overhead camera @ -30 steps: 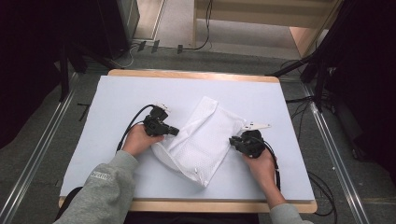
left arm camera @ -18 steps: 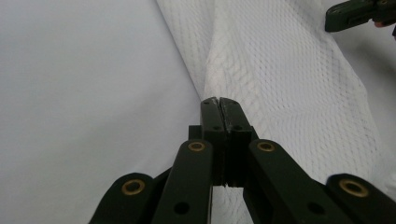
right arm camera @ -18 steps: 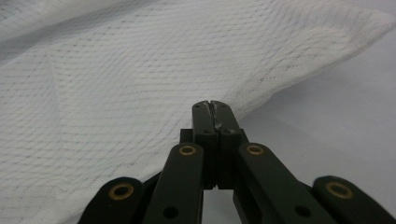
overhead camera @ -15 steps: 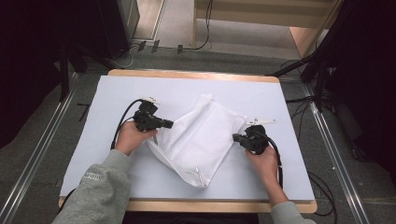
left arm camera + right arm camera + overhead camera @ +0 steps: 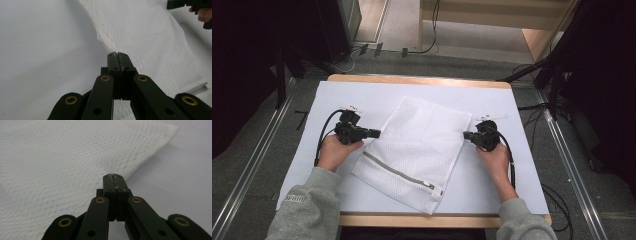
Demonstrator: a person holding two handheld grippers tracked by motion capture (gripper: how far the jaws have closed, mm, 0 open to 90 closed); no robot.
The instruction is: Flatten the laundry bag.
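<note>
Mesh laundry bag (image 5: 419,147) is lying spread out on the white table cover (image 5: 377,95), turned a bit so its zipper (image 5: 398,171) runs diagonally along the edge nearest the person. It's white netting, pretty flat, with one corner close to the wooden front edge of the table.

Left gripper (image 5: 376,133) is at the bag's left edge, jaws pressed fully together with a pinch of the mesh caught between the tips; you can see the fabric puckering right there in the left gripper view (image 5: 117,55). Right gripper (image 5: 467,135) does the same thing on the opposite edge, jaws clamped tight on the hem, and the netting bunches up in little wrinkles at the tips in the right gripper view (image 5: 113,177).

Both hands sit on the table side of the grippers, grey sleeves (image 5: 309,210) coming in from the bottom. Black cables (image 5: 323,135) loop off each gripper across the cover.
</note>
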